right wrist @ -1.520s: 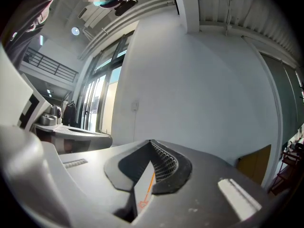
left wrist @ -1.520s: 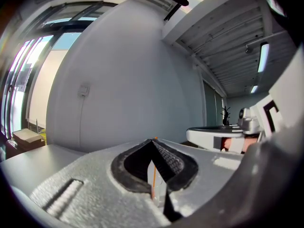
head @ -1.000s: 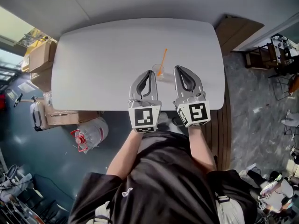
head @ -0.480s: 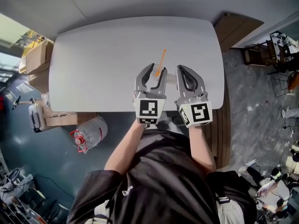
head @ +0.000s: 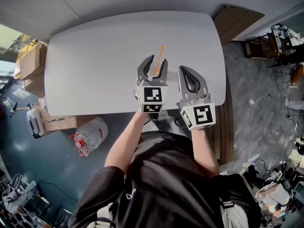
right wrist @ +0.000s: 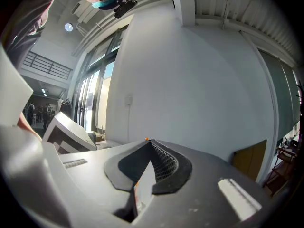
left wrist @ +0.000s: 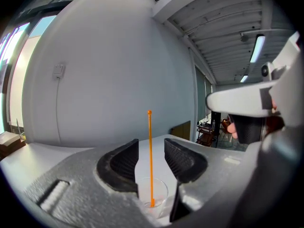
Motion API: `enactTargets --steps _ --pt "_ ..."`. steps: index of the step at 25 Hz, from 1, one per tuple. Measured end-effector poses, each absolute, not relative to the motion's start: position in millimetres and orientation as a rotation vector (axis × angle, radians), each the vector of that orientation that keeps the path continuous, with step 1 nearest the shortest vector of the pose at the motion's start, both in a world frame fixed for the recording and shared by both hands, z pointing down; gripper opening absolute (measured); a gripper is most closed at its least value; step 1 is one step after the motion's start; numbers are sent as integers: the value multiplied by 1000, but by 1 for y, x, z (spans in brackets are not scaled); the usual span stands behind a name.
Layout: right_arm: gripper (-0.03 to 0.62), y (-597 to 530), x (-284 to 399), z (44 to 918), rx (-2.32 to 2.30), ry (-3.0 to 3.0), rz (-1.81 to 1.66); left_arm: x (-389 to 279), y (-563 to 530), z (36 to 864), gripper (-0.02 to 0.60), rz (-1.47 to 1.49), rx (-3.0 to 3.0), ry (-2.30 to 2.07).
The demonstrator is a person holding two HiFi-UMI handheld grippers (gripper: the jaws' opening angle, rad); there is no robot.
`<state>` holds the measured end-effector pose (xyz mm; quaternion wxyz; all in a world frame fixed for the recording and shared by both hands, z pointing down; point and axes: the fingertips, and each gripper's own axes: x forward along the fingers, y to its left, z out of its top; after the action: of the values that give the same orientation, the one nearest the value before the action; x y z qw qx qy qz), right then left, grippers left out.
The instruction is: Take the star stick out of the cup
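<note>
Head view: white worktop [head: 95, 56] w/ rounded corners. L tongs [head: 154, 63] out over it near front edge, jaws mid-opening, clear cup [head: 151, 71] between them. Orange stick [head: 159, 55] in cup, leaning away & to the right, top poking past the jaw tips. R tongs [head: 186, 69] just beside, on the right, pressed together, nothing in them, apart from cup. Person [head: 166, 189] in dark top below, bare forearms running up to both tongs. Boxes [head: 29, 63] & jug [head: 92, 133] on floor left of worktop.

Left gripper view: L tongs [left wrist: 151, 148] spread wide & opening, one jaw each side of cup [left wrist: 159, 196], pads not pressing it. Cup upright on worktop, low in the gap. Stick [left wrist: 150, 151] near upright between the pads, foot at cup bottom, small knob at top well above the jaw tips. Star shape not made out. Pale wall behind, ceiling lights at upper right.

Right gripper view: R tongs [right wrist: 149, 143] pressed together tip to tip, empty. Sliver of white seen thru the gap lower down. Tiny orange dot, stick's top [right wrist: 147, 139], just over the tips. Pale wall ahead, windows at left.
</note>
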<state>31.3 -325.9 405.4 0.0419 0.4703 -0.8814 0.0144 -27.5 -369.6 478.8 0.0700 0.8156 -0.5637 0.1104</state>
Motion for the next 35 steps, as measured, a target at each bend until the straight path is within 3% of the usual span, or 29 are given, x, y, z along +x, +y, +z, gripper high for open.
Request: enactTargets --steps 9,11,13,23,35 --pt "5 -319 48 409 1478 -2644 47 -21 -379 496 155 355 2421 -1680" --pt "6 -317 51 412 1478 -2636 56 -21 -378 496 113 367 2421 -1684" --pt "5 -317 52 414 1475 -2632 63 -21 -378 495 20 370 2431 -1698" --pt "5 -316 41 418 1446 -2641 64 -35 -376 485 20 334 2398 -1734" --pt "5 -325 22 414 1402 -2686 53 -49 -374 404 20 150 2457 -1728"
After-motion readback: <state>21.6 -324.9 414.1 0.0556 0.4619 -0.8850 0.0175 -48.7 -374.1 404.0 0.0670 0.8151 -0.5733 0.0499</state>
